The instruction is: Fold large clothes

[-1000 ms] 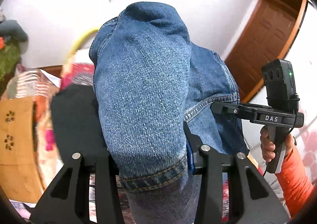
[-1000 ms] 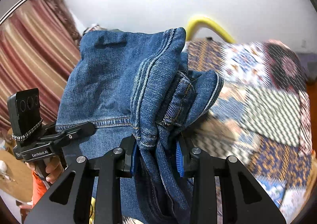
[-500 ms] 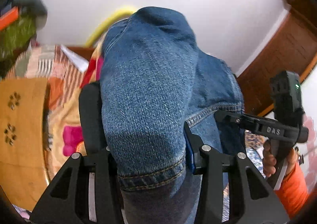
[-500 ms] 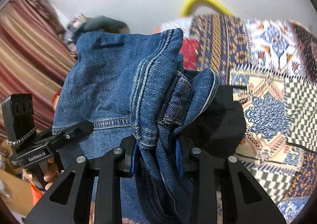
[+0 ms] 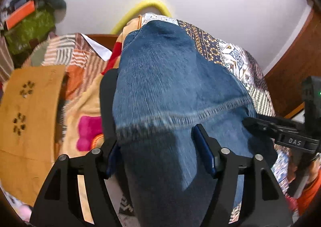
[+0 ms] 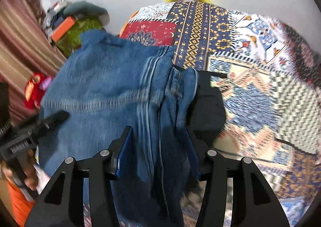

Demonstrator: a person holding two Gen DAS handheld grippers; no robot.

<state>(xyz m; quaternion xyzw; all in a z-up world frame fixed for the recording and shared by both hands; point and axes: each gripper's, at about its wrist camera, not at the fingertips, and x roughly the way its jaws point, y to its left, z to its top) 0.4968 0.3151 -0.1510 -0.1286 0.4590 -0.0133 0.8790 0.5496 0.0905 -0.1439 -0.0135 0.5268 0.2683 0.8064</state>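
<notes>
— What's that blue bundle on the bed?

— A pair of jeans [image 5: 170,90], mid-blue denim, folded over on itself in thick layers, its near part darker in shade.

— How does it lie?

— It slopes away over the patterned bedspread [image 6: 250,70], partly covering a black garment [image 6: 208,104]. A stitched seam crosses it; at its right edge several seamed folds bunch together [image 6: 164,90].

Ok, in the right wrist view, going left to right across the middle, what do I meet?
Striped curtain → red soft toy → blue jeans → black garment → patterned patchwork bedspread.
</notes>
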